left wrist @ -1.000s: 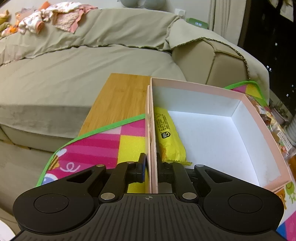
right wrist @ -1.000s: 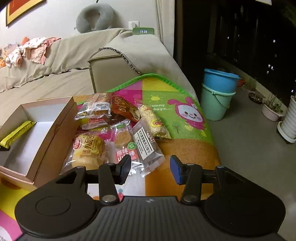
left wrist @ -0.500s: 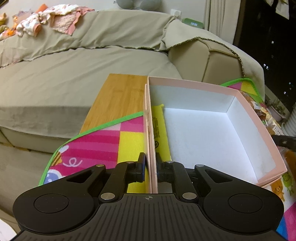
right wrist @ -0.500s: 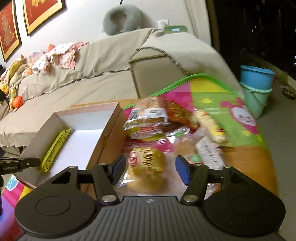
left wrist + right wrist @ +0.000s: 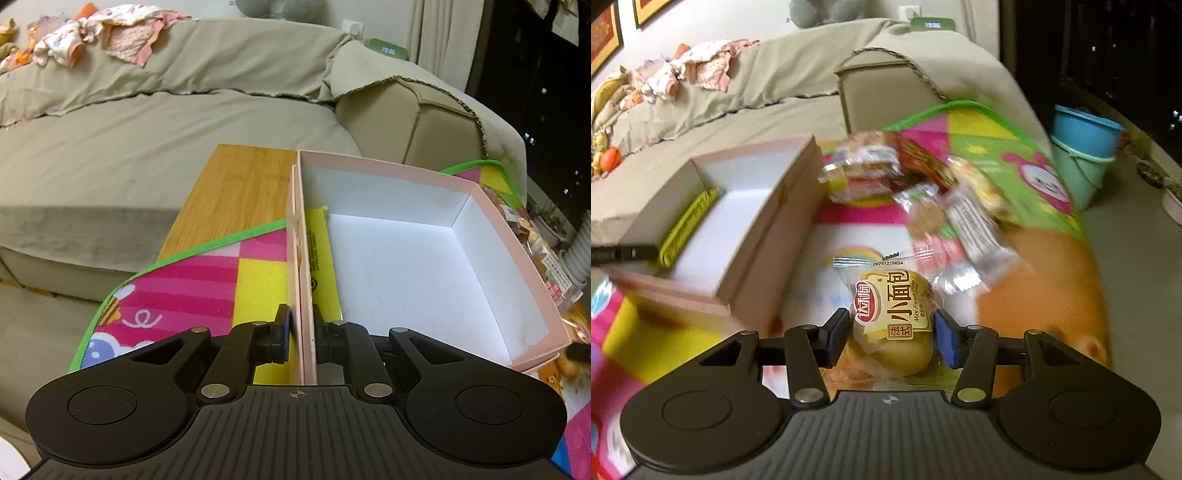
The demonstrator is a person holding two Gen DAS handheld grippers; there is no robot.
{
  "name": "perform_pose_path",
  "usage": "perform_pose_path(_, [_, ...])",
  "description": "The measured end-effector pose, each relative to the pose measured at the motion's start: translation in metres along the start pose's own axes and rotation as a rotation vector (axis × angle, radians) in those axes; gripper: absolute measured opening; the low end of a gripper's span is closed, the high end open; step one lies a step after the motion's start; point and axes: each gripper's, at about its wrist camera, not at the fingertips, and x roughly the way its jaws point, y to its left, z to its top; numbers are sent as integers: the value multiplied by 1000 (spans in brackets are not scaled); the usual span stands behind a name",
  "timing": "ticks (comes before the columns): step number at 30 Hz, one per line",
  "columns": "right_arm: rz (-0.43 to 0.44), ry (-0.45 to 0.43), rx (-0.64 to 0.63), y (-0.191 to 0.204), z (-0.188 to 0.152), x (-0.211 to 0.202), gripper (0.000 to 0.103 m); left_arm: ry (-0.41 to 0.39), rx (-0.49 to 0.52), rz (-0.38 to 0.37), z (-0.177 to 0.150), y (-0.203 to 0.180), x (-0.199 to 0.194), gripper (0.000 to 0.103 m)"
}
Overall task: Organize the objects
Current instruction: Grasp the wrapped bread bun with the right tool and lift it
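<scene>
My left gripper (image 5: 301, 325) is shut on the near left wall of the pink box (image 5: 498, 229), one finger outside and one inside. A yellow snack packet (image 5: 319, 243) lies inside along that wall; the rest of the white floor is bare. In the right wrist view my right gripper (image 5: 892, 332) straddles a wrapped small bread packet (image 5: 892, 302), its jaws closing with the blue pads against the packet's sides. The packet looks sharp while the mat behind it is blurred. The box (image 5: 768, 229) stands just left of the bread, and my left gripper's finger (image 5: 624, 253) shows at its far side.
Several more wrapped snacks (image 5: 871, 166) lie piled on the colourful play mat (image 5: 1015, 155) beyond the bread. A beige sofa (image 5: 184, 129) runs behind the wooden table (image 5: 240, 184). Blue and green buckets (image 5: 1082, 158) stand on the floor at right.
The right gripper swung left from the clear-wrapped snacks to the bread packet and narrowed onto it. The left gripper stayed clamped on the box wall.
</scene>
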Motion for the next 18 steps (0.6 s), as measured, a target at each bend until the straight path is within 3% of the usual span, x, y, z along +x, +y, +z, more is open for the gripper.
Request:
perform_pose_path(6, [-20,-9,51,-11,-18,-31,49,-3,-16,0,1,0,1,12])
perform_pose_path(12, [8,-32,26,3,-19,-60,49,-6,-22,-3,0,2,1,12])
perform_pose_path(18, [87,-140,-55,33,5,-102,49,-13,-28,-7,-1,2,1,12])
